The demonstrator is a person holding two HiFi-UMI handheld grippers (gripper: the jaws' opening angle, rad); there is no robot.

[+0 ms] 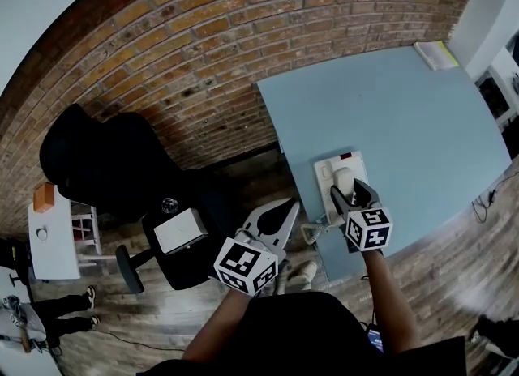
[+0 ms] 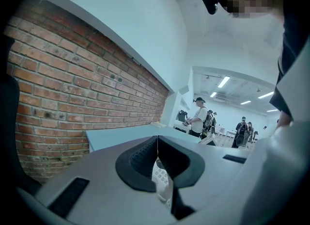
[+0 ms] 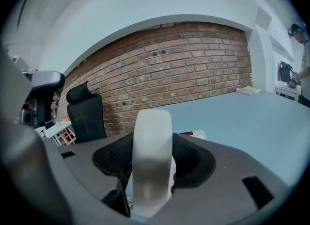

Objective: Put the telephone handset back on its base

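A white telephone base (image 1: pixel 327 173) lies near the front edge of the blue table (image 1: pixel 405 123). My right gripper (image 1: pixel 350 196) is shut on the white handset (image 1: pixel 344 180), which it holds just over the base. In the right gripper view the handset (image 3: pixel 151 170) stands upright between the dark pads, with a corner of the base (image 3: pixel 196 135) behind it. A coiled cord (image 1: pixel 313 228) hangs off the table edge. To the left of the table, off its edge, my left gripper (image 1: pixel 282 211) is shut and holds nothing. In its own view the left gripper (image 2: pixel 157 144) has its pads pressed together.
A black office chair (image 1: pixel 105 164) stands at the left by the brick wall (image 1: pixel 203 34), with a white box (image 1: pixel 180 230) on a seat nearby. A yellowish book (image 1: pixel 436 54) lies at the table's far corner. Several people (image 2: pixel 198 117) stand in the room beyond.
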